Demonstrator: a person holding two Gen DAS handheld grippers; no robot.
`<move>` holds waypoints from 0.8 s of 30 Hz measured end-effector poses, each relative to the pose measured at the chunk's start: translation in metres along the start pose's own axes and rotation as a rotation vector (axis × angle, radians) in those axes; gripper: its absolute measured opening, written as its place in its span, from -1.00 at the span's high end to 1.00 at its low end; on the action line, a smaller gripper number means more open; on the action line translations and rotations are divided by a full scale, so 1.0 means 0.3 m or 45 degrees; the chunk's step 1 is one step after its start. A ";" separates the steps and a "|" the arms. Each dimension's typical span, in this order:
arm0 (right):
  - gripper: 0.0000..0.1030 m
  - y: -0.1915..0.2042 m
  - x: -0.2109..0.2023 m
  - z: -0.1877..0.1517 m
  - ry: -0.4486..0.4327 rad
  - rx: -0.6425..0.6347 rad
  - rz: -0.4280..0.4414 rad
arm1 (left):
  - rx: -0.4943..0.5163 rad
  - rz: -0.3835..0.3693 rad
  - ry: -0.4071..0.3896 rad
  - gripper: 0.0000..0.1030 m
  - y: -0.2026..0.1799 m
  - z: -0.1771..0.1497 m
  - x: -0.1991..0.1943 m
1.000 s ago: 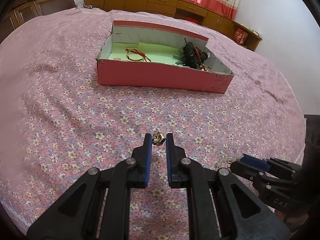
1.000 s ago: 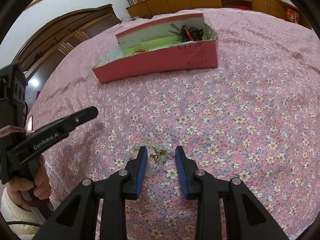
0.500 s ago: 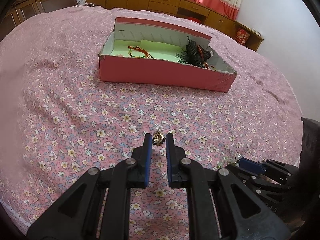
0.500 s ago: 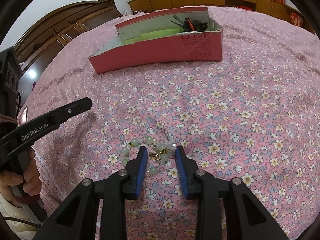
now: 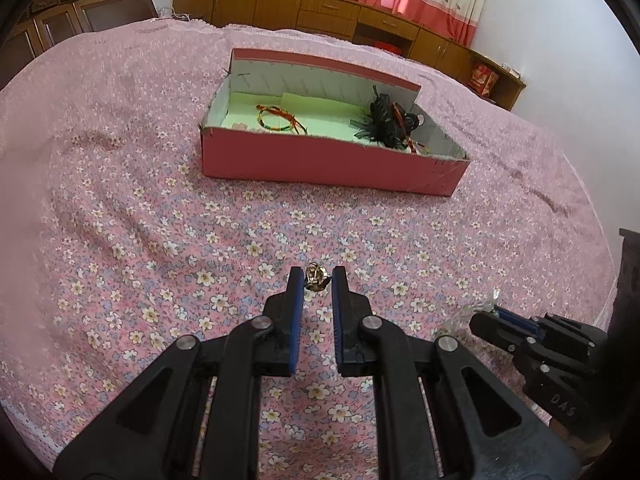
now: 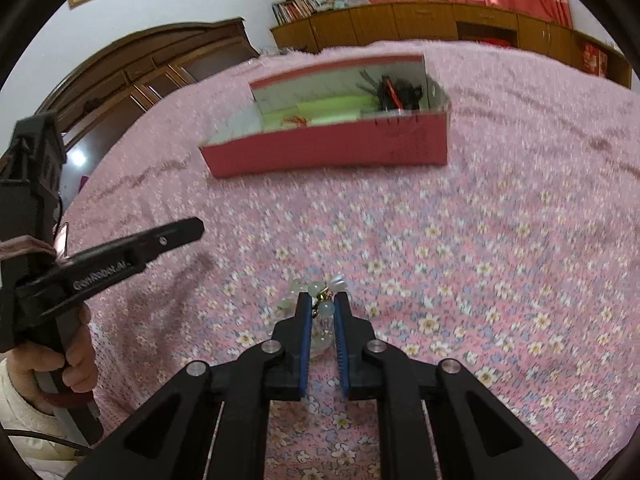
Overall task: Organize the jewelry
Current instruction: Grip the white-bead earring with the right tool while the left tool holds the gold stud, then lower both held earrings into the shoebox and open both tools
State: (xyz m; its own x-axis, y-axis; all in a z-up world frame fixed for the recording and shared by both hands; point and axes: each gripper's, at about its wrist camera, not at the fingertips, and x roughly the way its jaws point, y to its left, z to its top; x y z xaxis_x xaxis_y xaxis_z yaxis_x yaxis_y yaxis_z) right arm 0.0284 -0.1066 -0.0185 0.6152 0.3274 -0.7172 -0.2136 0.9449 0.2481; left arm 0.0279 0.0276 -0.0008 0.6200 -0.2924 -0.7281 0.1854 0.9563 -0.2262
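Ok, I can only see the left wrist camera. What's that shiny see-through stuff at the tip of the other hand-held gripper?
Observer: A bracelet of pale green beads. The right hand-held gripper has just been closing its jaws on it, with a bead between the pads.
Operator: Any gold on it, like my trinket?
Observer: Yes, there's a tiny gold charm among the beads.
Operator: Who's holding the left hand-held gripper?
Observer: A hand in a cream sleeve grips it.
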 end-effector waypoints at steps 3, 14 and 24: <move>0.76 0.010 -0.021 0.018 -0.042 -0.025 0.001 | 0.005 0.000 -0.017 0.90 -0.004 0.009 -0.011; 0.76 0.035 -0.057 0.089 -0.172 -0.081 -0.010 | 0.039 -0.001 -0.113 0.90 -0.033 0.068 -0.046; 0.76 0.045 -0.086 0.157 -0.302 -0.081 -0.006 | 0.045 0.005 -0.229 0.90 -0.048 0.134 -0.070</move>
State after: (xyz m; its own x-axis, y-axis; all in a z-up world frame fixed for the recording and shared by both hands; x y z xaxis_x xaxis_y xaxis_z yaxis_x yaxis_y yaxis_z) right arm 0.0455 -0.1021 0.0340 0.7757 0.3208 -0.5435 -0.2528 0.9470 0.1982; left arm 0.0428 0.0200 0.0437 0.7467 -0.2863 -0.6004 0.2079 0.9578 -0.1983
